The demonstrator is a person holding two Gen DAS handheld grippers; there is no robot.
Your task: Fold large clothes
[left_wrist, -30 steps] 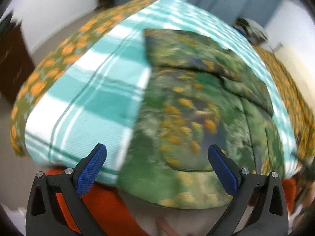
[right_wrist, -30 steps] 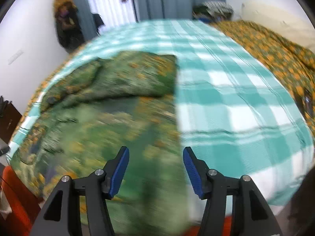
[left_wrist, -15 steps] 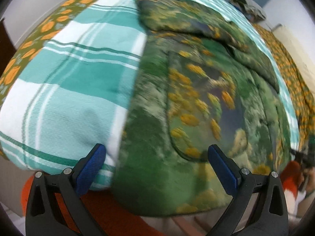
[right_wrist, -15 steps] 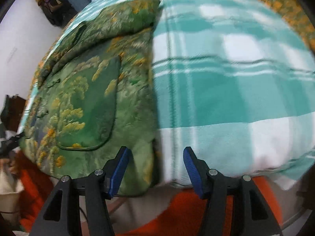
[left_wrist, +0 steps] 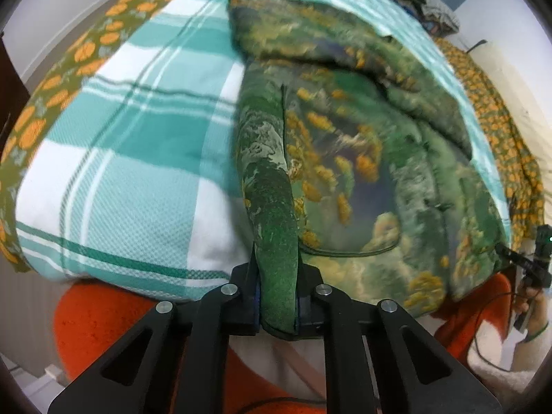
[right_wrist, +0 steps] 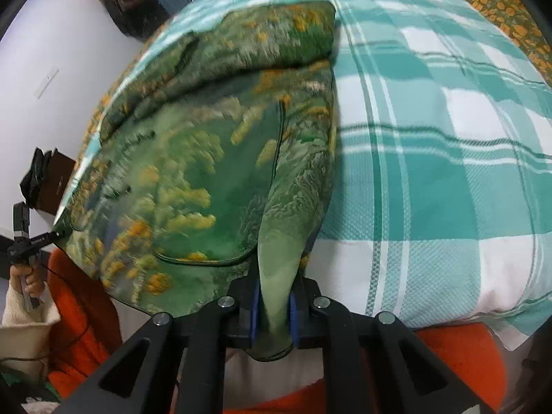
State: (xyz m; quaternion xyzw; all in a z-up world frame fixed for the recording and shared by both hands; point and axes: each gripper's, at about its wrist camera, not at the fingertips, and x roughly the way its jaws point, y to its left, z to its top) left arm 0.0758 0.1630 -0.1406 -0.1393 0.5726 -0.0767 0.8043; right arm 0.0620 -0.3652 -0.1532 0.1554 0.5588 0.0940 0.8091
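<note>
A large green garment (left_wrist: 345,158) with a yellow and orange flower print lies on the bed, its near hem hanging over the bed's front edge. My left gripper (left_wrist: 277,305) is shut on the garment's near left corner, and a ridge of cloth rises from between its blue pads. My right gripper (right_wrist: 272,310) is shut on the near right corner of the same garment (right_wrist: 193,158), the cloth bunched between its pads. The far part of the garment is folded over in a thick band. A patch pocket shows on the front.
A teal and white checked bedspread (left_wrist: 131,145) covers the bed, with an orange-flowered quilt (left_wrist: 500,127) along its side. Orange cloth (left_wrist: 96,314) lies below the bed's front edge. The person's other hand and gripper (right_wrist: 24,241) show at the left of the right wrist view. A heap of clothes (left_wrist: 431,10) lies at the far end.
Both grippers were open above the garment's near corners. They dropped to the hem, and each has shut on its corner.
</note>
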